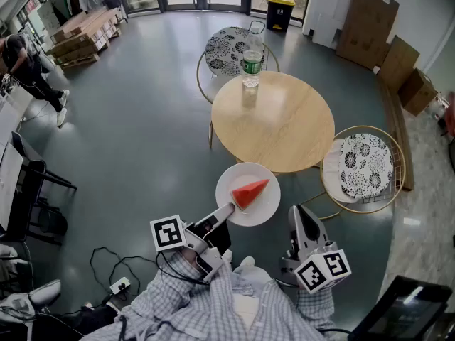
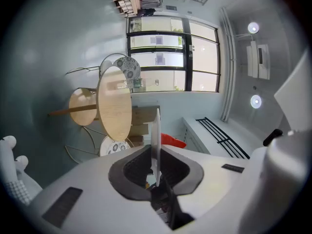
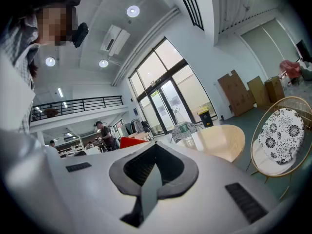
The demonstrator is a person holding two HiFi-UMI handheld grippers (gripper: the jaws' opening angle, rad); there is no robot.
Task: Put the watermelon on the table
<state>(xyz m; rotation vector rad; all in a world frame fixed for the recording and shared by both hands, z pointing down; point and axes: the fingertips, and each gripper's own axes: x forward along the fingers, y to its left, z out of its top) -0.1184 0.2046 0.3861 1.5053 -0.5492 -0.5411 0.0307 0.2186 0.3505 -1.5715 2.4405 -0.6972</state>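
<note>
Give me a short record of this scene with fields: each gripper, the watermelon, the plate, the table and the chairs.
left gripper: jaws shut on the rim of the white plate
right gripper: jaws shut, empty, right of the plate
watermelon: red wedge lying on the plate
plate position: held short of the table, not set down
table: round, wooden; a water bottle stands at its far edge
chairs: two with patterned cushions, one right of the table, one behind it

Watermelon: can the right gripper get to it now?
Probably yes. The watermelon lies uncovered on the plate that the left gripper pinches by the rim; the right gripper is close beside it with nothing between. Its jaws are shut, so they must open first.
</note>
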